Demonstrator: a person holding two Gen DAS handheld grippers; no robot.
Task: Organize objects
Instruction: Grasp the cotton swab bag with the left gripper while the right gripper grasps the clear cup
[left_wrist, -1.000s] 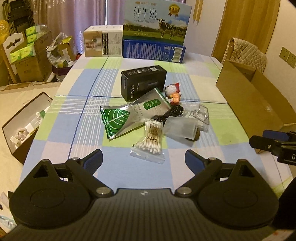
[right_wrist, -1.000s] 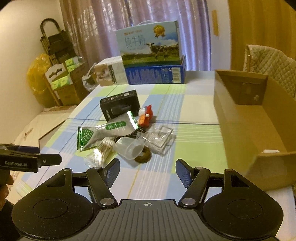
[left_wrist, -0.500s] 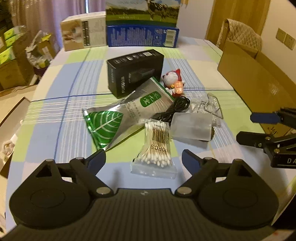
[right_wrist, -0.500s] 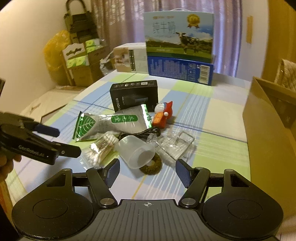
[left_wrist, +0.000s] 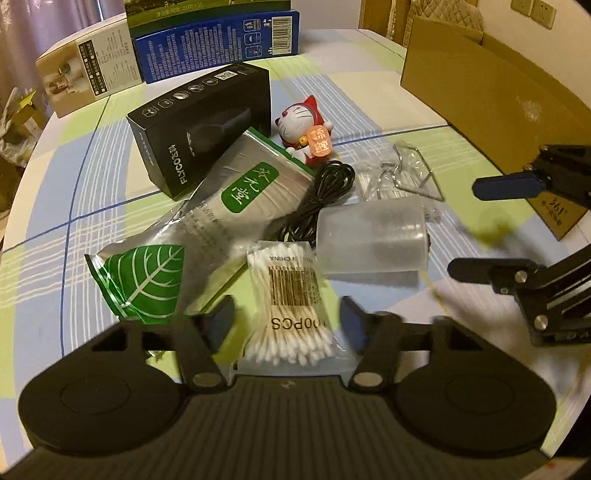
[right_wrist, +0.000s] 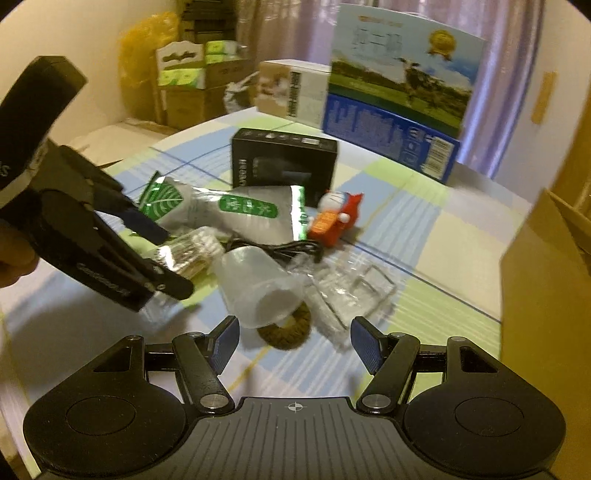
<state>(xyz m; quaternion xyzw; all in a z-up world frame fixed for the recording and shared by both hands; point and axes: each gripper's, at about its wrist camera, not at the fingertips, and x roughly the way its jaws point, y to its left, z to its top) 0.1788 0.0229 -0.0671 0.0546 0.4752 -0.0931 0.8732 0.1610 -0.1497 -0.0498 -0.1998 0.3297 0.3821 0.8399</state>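
My left claw (left_wrist: 286, 319) stands wide open, its blue pads straddling the clear plastic bag of white cotton swabs (left_wrist: 290, 306) that lies flat on the checked blue-and-green desk (left_wrist: 66, 236), and my right claw (right_wrist: 293, 341) is open too, hovering just in front of the frosted translucent plastic cup (right_wrist: 258, 286) lying on its side. The pile is tight, and that is my worry: the swab bag has its far end just beside the cup and the silver foil pouch with the green leaf print (left_wrist: 192, 236), so if I close low I may pinch the pouch corner with it or drag the whole cluster. The bag is slippery and thin; a shallow bite could catch only film and let it slide out on the lift. On the right, the cup is round and rests over the brown woven ring (right_wrist: 284, 334), so a push could roll it into the crumpled clear plastic tray (right_wrist: 351, 291) or over the coiled black cable (left_wrist: 317, 201). With both claws working near each other they could knock together. The open brown cardboard box (left_wrist: 491, 99) sits at the right, where I judge things should go.
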